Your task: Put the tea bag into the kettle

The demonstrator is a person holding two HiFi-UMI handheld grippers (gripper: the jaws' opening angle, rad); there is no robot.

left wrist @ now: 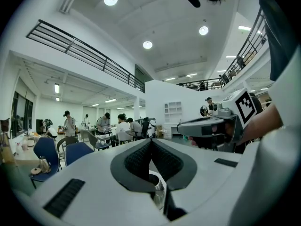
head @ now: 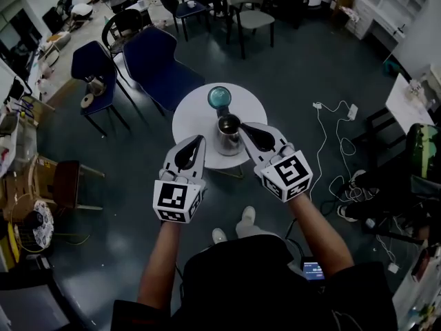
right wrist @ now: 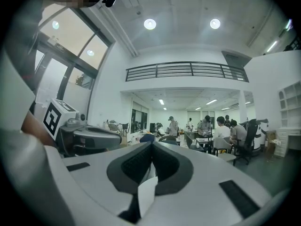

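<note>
Kettle (head: 228, 142) stands mid-table on the round white table (head: 196, 119). Right gripper (head: 242, 126), at its 3 o'clock, pinches the white tea bag tag (right wrist: 146, 192). Left gripper (head: 200, 139), at 8 o'clock, has its jaws pressed together.

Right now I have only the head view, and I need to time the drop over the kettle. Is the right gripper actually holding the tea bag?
Observer: Yes. In the right gripper view, the right gripper has its jaws shut on a white paper piece, apparently the tea bag.
Operator: And the left one, is it carrying anything?
Observer: In the left gripper view, the left gripper has its jaws together, and I see nothing between them.
Operator: Is it aimed at the kettle?
Observer: Roughly. The kettle shows its metal rim just below those closed jaws.
</note>
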